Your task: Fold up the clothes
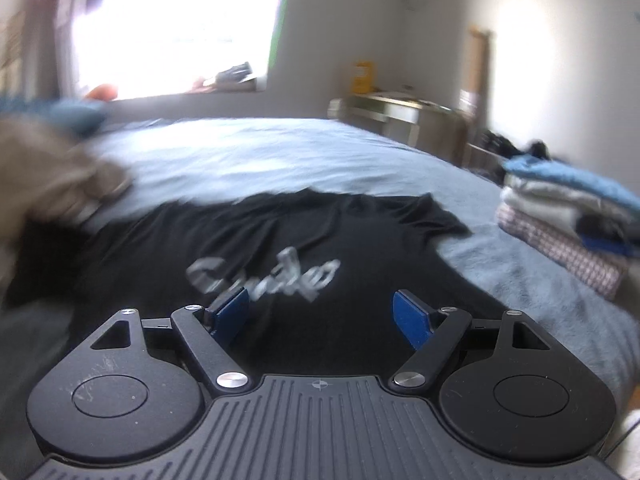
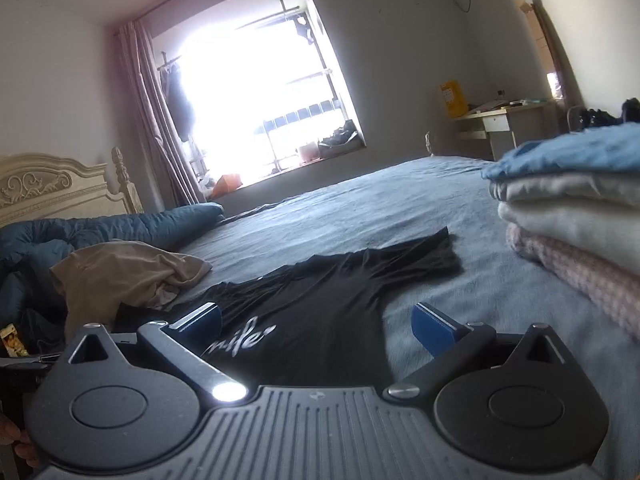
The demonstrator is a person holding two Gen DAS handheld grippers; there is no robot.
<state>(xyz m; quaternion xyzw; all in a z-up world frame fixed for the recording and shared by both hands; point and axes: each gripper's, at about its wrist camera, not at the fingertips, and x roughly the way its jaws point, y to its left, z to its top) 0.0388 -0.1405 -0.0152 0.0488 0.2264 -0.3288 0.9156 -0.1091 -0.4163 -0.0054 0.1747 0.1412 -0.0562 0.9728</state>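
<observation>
Both grippers hang with jaws spread and empty: the left gripper (image 1: 322,314) over the printed chest of a black T-shirt (image 1: 280,248) lying flat on the blue bed (image 1: 260,152), the right gripper (image 2: 316,326) above the shirt's edge. Farther right sits a stack of folded clothes (image 2: 580,220). Only the right view shows clearly a crumpled beige garment (image 2: 120,276), the carved headboard (image 2: 52,192) and the barred window (image 2: 260,92).

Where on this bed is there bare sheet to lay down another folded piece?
Bare blue sheet stretches beyond the black T-shirt toward the window side, and a narrower strip lies between the shirt's sleeve and the folded stack. It is crowded on the other side, where the beige garment and blue quilt bunch together.
</observation>
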